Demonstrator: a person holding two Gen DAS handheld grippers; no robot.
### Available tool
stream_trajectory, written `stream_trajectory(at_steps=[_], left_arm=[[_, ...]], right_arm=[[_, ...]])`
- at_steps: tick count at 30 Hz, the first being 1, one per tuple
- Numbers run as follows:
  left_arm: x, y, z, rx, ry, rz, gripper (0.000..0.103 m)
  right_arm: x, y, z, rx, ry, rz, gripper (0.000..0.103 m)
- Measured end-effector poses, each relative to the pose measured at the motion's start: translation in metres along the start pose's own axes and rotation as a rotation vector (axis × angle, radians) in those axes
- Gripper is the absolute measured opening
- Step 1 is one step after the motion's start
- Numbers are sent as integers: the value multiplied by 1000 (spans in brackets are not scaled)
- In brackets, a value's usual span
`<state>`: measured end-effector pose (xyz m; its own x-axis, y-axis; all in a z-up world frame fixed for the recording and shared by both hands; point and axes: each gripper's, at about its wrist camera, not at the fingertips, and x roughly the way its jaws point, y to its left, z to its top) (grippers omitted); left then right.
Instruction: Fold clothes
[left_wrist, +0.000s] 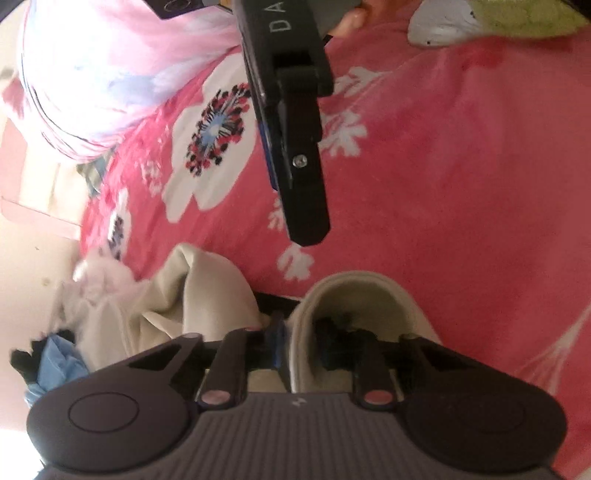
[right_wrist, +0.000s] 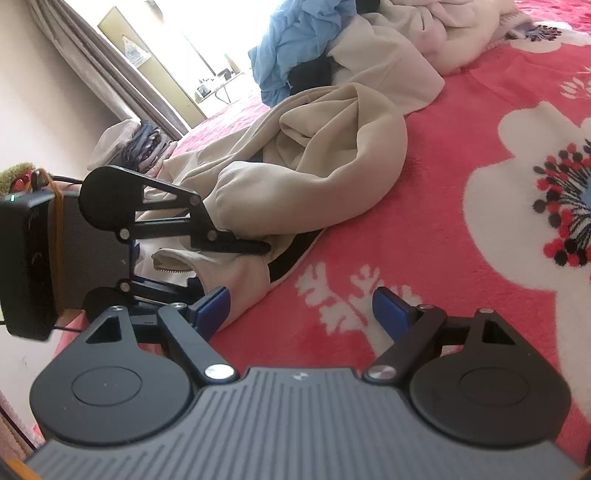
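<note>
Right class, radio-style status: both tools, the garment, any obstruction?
Left tool shut on cream garment. Right tool open, empty, over pink floral blanket. Clothes pile beyond; nothing blocking.

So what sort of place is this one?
Most likely a bedroom: a pink floral blanket covers what looks like a bed, loose clothes lie piled on it, and curtains hang by a bright window.

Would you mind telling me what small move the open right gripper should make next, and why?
Probably ease the right gripper left onto the beige garment beside it: its jaws stand open over bare pink blanket, while the left gripper is already shut on the garment's hem.
</note>
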<state>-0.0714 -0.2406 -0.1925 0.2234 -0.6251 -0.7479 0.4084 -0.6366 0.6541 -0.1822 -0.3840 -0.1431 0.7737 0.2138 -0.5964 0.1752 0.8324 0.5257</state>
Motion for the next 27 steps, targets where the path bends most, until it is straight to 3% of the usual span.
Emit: stream_trajectory(at_steps=[3,12,18,23,27], left_arm=[[0,9,-2,-82,-26,32,12],[-36,97,-41,-684,-97,225,11],[-78,167,-72,-1018,-162,425,10],[-126,220,-105,-1283,-245,601,10],[-157,237,-116,-1366,-289,735,10]], right_arm=[[-1,0,-1,2,0,-2,84],[-10,8,-3,-26,-38,-9,84],[-12,24,2,-99,-86,12,84],[-16,45,28,-201,-187,60,84],[-18,73,60,-263,-274,162,84]])
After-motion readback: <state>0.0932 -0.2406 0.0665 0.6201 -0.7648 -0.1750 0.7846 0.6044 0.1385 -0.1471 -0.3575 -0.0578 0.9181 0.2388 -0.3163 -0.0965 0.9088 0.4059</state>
